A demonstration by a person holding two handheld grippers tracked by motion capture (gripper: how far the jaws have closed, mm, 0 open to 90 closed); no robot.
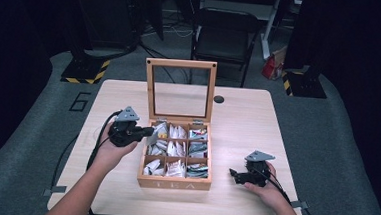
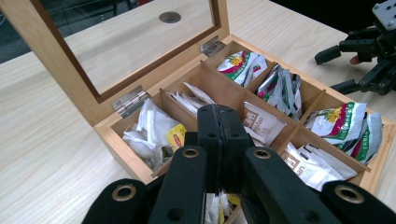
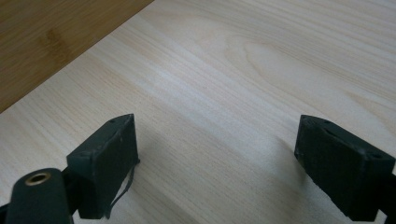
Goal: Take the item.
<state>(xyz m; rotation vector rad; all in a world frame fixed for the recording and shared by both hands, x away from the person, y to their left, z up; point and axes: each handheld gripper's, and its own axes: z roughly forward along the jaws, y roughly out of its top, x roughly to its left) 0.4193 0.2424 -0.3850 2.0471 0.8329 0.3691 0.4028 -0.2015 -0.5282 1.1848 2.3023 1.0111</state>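
My left tongs over the tea box, right tongs idle on the counter

My left tongs (image 1: pixel 149 132) sit pressed together with nothing I can see between them, hovering at the left edge of the open nine-compartment wooden tea box (image 1: pixel 174 182), just above its sachets; a white tea bag with a yellow tag (image 2: pixel 159 133) lies just beyond and left of their tips. My right tongs (image 3: pixel 217 163) are spread wide and empty over the pale wooden counter (image 1: pixel 243 115), well right of the box.

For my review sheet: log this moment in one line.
left gripper: shut, over tea box | right gripper: open, above table | lid: open
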